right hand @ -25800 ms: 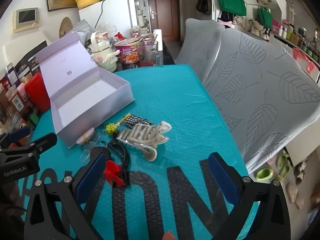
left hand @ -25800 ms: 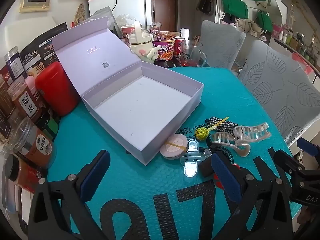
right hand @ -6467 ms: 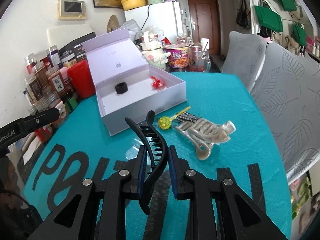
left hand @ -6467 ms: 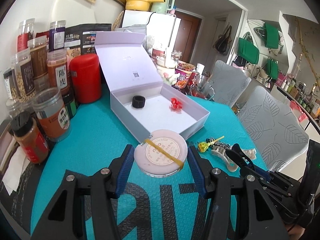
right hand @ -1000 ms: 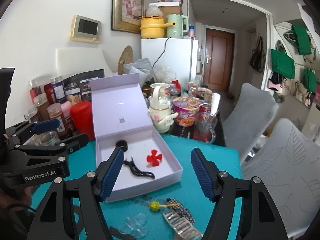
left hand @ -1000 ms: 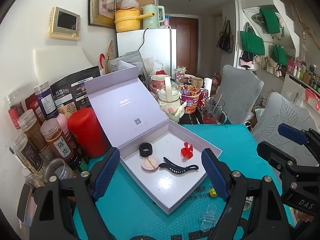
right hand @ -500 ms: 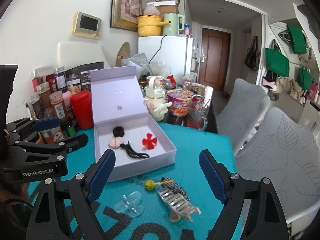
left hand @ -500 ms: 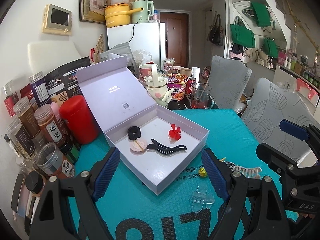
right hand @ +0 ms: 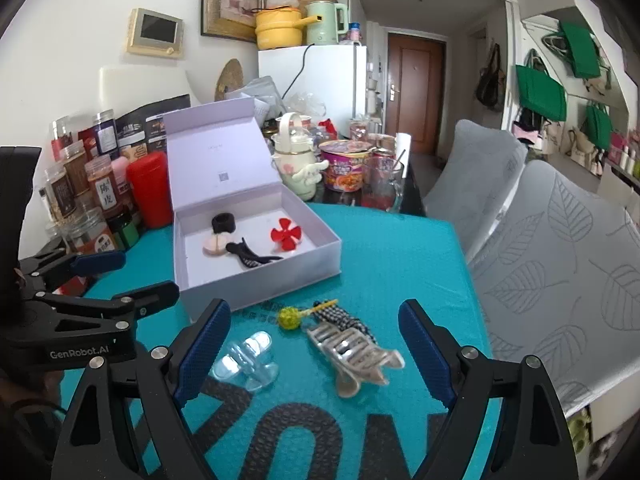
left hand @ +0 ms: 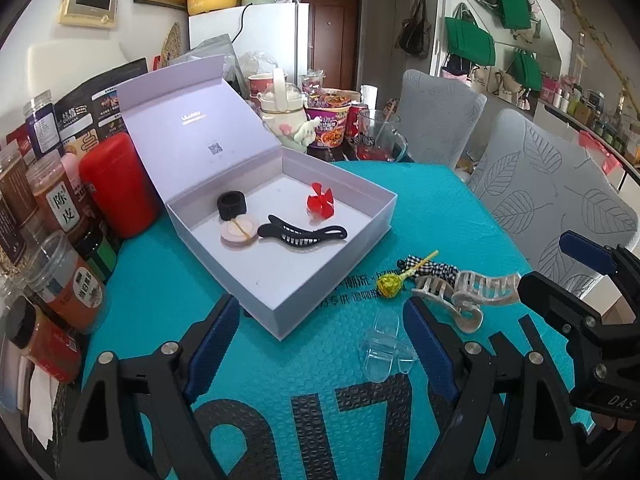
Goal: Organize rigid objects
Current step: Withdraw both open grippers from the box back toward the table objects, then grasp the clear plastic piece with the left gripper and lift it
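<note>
Teal mat point(right hand: 384, 264) beside the lavender box point(left hand: 332, 280): both grippers, left gripper point(left hand: 324, 344) and right gripper point(right hand: 314, 344), now released, empty, descending toward the clear clip point(right hand: 246, 356) after boxing the black claw clip point(left hand: 302, 234).

"GenRobot.AI" is printed on the left tool point(right hand: 132, 280); "DAS" on the right tool point(left hand: 560, 268). A spice jar point(left hand: 60, 196) at far left bears a label reading "陈皮".

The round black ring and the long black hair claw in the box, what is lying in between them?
A round pink compact with a yellow band, touching the black ring and beside the black hair claw, in the left wrist view.
</note>
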A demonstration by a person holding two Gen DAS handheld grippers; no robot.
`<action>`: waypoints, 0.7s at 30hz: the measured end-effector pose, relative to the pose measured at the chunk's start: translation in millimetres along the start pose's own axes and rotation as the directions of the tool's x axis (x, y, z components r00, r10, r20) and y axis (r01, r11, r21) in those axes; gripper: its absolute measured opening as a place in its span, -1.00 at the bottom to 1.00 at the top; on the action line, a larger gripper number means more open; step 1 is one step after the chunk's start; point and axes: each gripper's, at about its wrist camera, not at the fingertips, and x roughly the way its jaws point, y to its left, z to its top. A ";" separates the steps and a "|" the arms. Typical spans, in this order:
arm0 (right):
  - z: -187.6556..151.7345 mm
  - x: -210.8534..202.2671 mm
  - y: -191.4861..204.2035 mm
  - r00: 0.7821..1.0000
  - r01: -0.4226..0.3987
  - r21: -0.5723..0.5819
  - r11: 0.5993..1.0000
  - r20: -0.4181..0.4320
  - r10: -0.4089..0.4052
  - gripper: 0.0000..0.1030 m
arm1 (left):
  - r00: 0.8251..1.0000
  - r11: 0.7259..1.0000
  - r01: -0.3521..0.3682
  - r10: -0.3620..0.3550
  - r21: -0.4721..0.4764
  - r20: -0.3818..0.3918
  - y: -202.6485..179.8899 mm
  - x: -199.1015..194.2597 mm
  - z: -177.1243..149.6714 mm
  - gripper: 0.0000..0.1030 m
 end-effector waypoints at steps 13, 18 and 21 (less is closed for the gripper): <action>-41.5 13.2 -13.0 0.997 0.007 0.057 0.998 -0.082 -0.002 0.69 | 0.993 0.998 0.051 -0.046 0.048 -0.106 -15.7 35.1 -30.1 0.63; -55.9 23.5 -23.2 0.993 -0.001 0.094 0.996 -0.121 0.012 0.69 | 0.989 0.993 0.078 -0.065 0.090 -0.135 -28.3 47.1 -36.5 0.63; -62.9 28.4 -29.7 0.990 0.002 0.102 0.995 -0.143 0.012 0.69 | 0.987 0.989 0.088 -0.071 0.118 -0.142 -37.6 55.5 -39.9 0.63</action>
